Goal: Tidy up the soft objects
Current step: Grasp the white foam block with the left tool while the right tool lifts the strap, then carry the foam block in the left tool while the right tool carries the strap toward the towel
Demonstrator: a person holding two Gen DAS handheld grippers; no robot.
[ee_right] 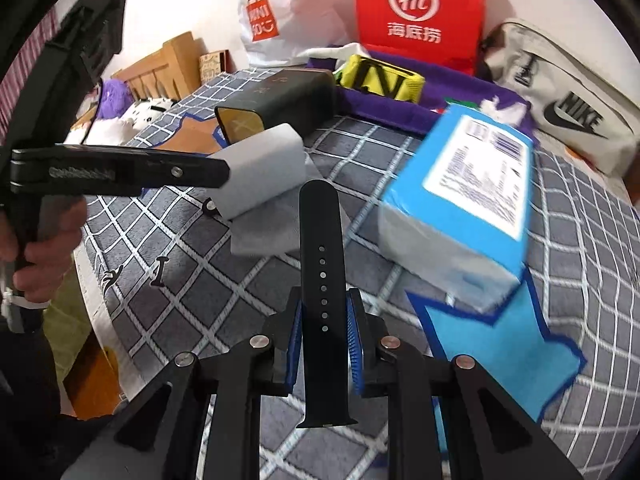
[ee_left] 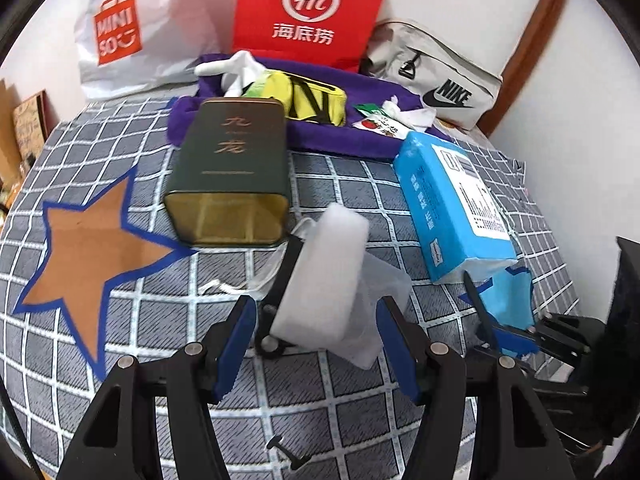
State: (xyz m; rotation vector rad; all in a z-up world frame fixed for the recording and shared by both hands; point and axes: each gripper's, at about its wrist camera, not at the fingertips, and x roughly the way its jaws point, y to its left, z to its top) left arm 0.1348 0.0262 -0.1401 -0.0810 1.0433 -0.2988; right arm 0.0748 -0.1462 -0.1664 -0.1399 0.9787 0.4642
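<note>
Above checked blanket (ee_right: 168, 280), right hand-held gripper (ee_right: 324, 336) angled down, clamping watch strap (ee_right: 322, 280).

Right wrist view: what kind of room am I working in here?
Most likely a bedroom, with the work done on a bed. The surface is a soft grey checked bedspread, a wooden headboard stands at its far end with plush toys beside it, and shopping bags lean on the wall.

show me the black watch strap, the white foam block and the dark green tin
black perforated watch strap (ee_right: 322, 264): right wrist view, on its row of holes.
white rectangular foam block (ee_left: 324, 276): left wrist view, middle of its broad face.
dark green rectangular tin (ee_left: 234, 152): left wrist view, on its lettered top face.
</note>
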